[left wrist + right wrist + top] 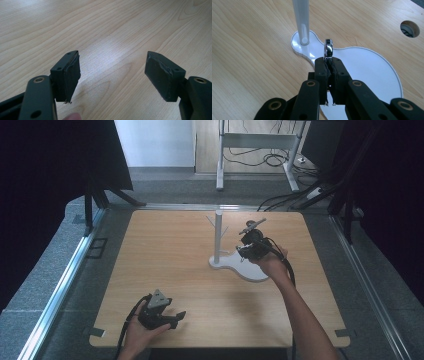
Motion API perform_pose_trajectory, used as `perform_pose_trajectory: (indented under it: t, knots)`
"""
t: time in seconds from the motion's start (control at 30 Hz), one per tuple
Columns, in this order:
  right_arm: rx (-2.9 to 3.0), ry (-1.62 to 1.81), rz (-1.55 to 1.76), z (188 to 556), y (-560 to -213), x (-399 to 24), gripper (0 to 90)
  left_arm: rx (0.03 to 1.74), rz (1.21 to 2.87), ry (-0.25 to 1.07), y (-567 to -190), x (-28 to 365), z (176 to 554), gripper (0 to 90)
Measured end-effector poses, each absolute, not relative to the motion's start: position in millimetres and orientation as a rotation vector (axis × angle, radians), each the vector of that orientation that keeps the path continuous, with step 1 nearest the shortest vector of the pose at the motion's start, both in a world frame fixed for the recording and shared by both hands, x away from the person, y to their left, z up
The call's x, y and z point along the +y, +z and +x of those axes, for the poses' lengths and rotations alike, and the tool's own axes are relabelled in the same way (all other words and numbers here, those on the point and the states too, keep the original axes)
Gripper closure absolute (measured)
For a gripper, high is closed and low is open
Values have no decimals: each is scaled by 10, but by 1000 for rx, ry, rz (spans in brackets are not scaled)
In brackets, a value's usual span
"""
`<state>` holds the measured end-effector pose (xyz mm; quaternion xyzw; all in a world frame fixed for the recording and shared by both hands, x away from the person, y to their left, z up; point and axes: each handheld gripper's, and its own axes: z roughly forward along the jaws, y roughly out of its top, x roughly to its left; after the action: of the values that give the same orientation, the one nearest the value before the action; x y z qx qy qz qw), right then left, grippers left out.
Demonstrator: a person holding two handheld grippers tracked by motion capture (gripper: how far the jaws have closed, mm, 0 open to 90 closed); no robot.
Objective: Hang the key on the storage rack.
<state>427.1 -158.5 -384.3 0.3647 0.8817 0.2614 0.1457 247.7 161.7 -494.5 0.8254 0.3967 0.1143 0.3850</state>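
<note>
Ring [328,48] pinched in right gripper [329,62], white stand [367,67] beneath, post [301,20] near

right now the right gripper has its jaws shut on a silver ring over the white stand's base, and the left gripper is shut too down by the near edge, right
Not quite: the left gripper is open, its jaws standing wide apart over bare wood in the left gripper view. The rest holds: the right gripper is shut on the silver ring above the white stand's base, and the left one sits near the table's near edge.

Two black hand-held grippers, bare forearms

The left gripper [176,316] carries a grey three-cornered plate [159,298] and a black cable [129,319]; the right gripper [329,67] has brass-ringed pivot holes (small screws on each jaw block) and frayed black pads [72,76].
</note>
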Motion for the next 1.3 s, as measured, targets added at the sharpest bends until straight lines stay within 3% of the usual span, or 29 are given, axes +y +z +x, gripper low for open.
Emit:
perform_pose_trajectory:
  t: [1.3]
  knots:
    - [2474, 734, 1075, 4615, -3745, -1439, 842, 1010, 2090, 291, -4918, 1659, 2475, 290]
